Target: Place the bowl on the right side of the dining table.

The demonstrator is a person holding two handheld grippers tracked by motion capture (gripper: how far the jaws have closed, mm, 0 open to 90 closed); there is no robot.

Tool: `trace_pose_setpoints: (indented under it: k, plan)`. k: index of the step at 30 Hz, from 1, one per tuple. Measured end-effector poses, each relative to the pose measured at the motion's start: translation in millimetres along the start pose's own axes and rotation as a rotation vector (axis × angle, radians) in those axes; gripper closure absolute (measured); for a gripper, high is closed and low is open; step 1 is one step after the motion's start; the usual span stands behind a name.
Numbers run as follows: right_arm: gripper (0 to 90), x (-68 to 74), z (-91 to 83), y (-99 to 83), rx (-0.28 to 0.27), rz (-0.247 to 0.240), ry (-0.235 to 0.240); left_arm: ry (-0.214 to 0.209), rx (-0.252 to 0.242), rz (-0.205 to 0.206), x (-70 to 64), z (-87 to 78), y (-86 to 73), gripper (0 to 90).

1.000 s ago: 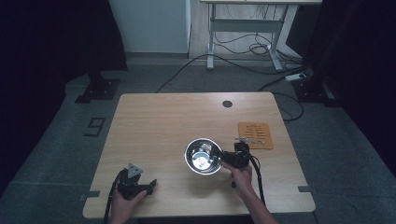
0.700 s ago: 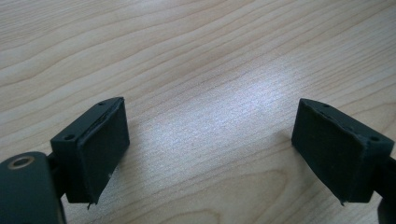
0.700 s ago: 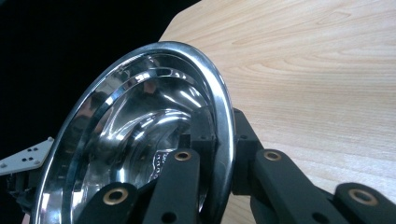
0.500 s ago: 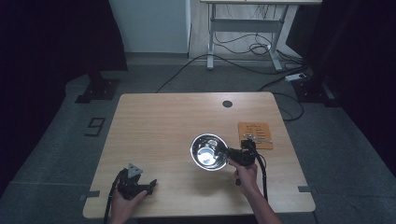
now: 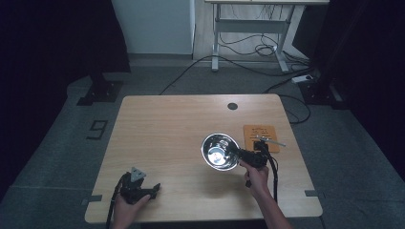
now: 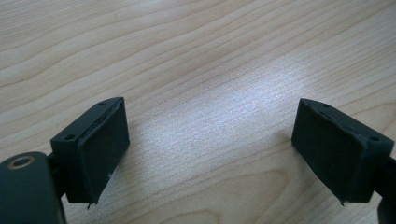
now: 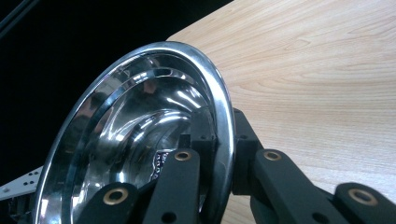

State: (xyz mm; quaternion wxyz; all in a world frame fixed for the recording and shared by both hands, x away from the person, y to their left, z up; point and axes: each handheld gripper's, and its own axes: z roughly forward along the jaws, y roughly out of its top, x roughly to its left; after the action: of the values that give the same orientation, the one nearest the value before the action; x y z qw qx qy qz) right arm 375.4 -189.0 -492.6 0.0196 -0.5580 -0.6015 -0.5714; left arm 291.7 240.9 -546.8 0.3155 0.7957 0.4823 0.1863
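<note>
A shiny steel bowl (image 5: 218,151) is held tilted over the wooden table (image 5: 167,129), right of centre. My right gripper (image 5: 239,155) is shut on its right rim, one jaw inside the bowl and one outside. In the right gripper view the bowl (image 7: 140,135) stands on edge with its rim pinched by my right gripper (image 7: 222,123). My left gripper (image 5: 153,189) rests near the front left edge of the table, held by a hand. Its jaws stand wide open over bare wood, as the left gripper (image 6: 210,154) shows in its own view.
An orange card (image 5: 260,136) lies at the table's right edge with a thin metal utensil (image 5: 270,140) across it. A black round grommet (image 5: 232,106) sits near the far edge. Desk legs and cables (image 5: 248,47) lie on the floor beyond.
The right gripper has carried the bowl to the right and a little farther from the person. The left gripper has stayed where it was.
</note>
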Motion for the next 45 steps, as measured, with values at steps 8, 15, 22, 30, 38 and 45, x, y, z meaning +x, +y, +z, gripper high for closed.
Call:
trace_pose_setpoints:
  k: [8,15,22,30,38,45]
  plan:
    - [84.0,-5.0,-4.0,2.9,-0.011,0.016,-0.005,0.0,0.0,0.0,0.0,0.0,0.0,10.7]
    - [84.0,-11.7,-8.8,7.3,-0.034,0.031,-0.018,0.0,0.0,0.0,0.0,0.0,0.0,10.8]
    - [84.1,-20.2,-14.4,12.2,-0.06,0.047,-0.033,0.0,0.0,0.0,0.0,0.0,0.0,10.7]
    - [84.1,-29.7,-19.8,16.3,-0.081,0.065,-0.054,0.0,0.0,0.0,0.0,0.0,0.0,10.8]
    - [84.1,-36.0,-23.4,19.7,-0.097,0.077,-0.068,0.0,0.0,0.001,-0.1,0.0,0.0,10.8]
    - [84.1,-39.9,-25.7,21.8,-0.108,0.084,-0.077,0.0,0.0,0.001,-0.1,0.0,0.0,10.8]
